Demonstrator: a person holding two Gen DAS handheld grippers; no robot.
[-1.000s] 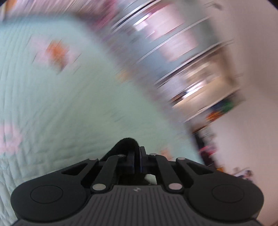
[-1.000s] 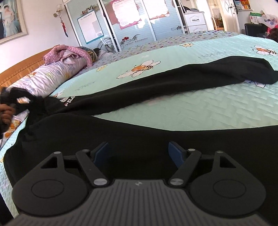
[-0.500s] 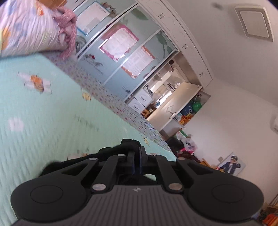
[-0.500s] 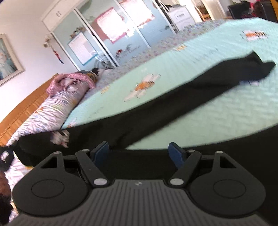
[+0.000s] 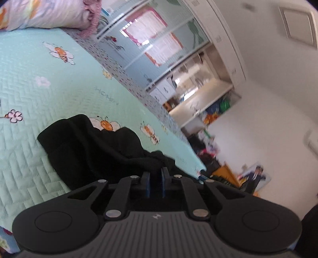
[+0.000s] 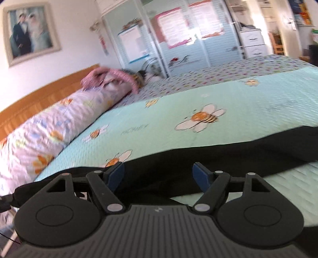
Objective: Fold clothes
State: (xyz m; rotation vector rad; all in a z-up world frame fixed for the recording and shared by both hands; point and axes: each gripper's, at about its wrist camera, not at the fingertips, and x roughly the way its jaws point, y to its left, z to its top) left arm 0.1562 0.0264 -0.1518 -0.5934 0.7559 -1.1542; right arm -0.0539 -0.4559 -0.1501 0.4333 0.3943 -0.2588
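Broadly, the bed (image 5: 29, 79) offers plenty of bare mint quilt: in the left wrist view it stretches open from the black garment (image 5: 89, 146) up toward the floral bolster (image 5: 43, 13) at the head, while its far edge runs diagonally past a dotted border and drops off toward a cluttered floor. In the right wrist view the quilt lies clear between the garment (image 6: 238, 156) and the bolster (image 6: 49, 135) along the wooden headboard (image 6: 39, 99), with wardrobe doors (image 6: 188, 39) well beyond the far edge.

The left gripper (image 5: 155, 184) is tilted so the room leans; its blue-padded jaws are pinched nearly together on a bunched fold of the black garment, which trails away in a rumpled heap on the quilt. The right gripper (image 6: 159, 175) is held low and roughly level over the bed, jaws spread wide with nothing between them, the dark cloth stretching as a long band just past the tips.

Stitched into the quilt is the word "HONEY", readable though mirrored in the right wrist view; the posters on the wardrobe doors are too blurred to read.
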